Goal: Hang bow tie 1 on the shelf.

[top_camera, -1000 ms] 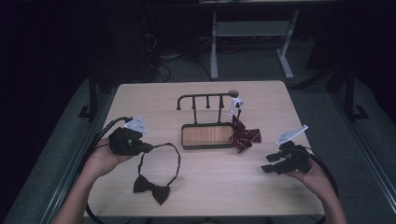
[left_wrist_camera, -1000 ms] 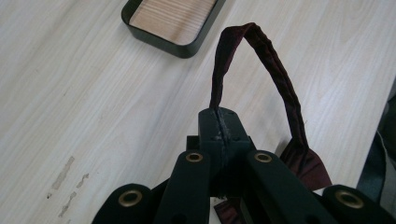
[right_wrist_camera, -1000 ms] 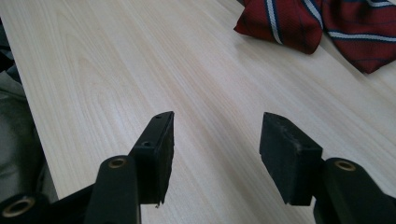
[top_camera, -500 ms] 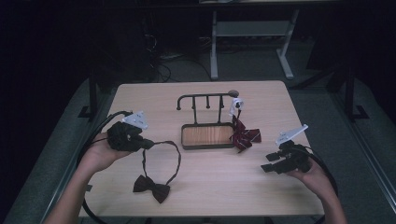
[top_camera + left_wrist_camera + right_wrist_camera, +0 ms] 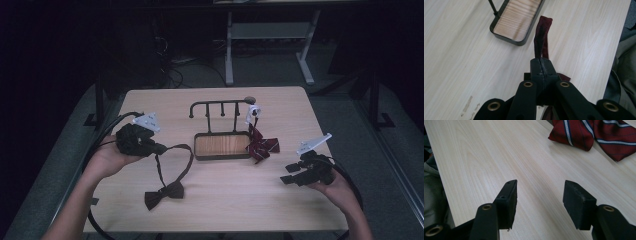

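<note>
A dark maroon bow tie lies near the table's front left, and its neck strap loops up off the wood. My left gripper is shut on that strap, which stands up between the closed jaws in the left gripper view. A red striped bow tie hangs by a white tag from the right end of a black hook rack, resting against the rack's wooden tray. My right gripper is open and empty at the right, jaws apart above bare wood, the striped tie beyond it.
The rack with its tray stands at the table's middle. A white table frame and cables sit on the dark floor behind. The table's edge runs close beside both hands.
My left gripper has risen a little, lifting the strap's loop higher off the table. The bow itself stays on the wood. The right gripper has not moved.
</note>
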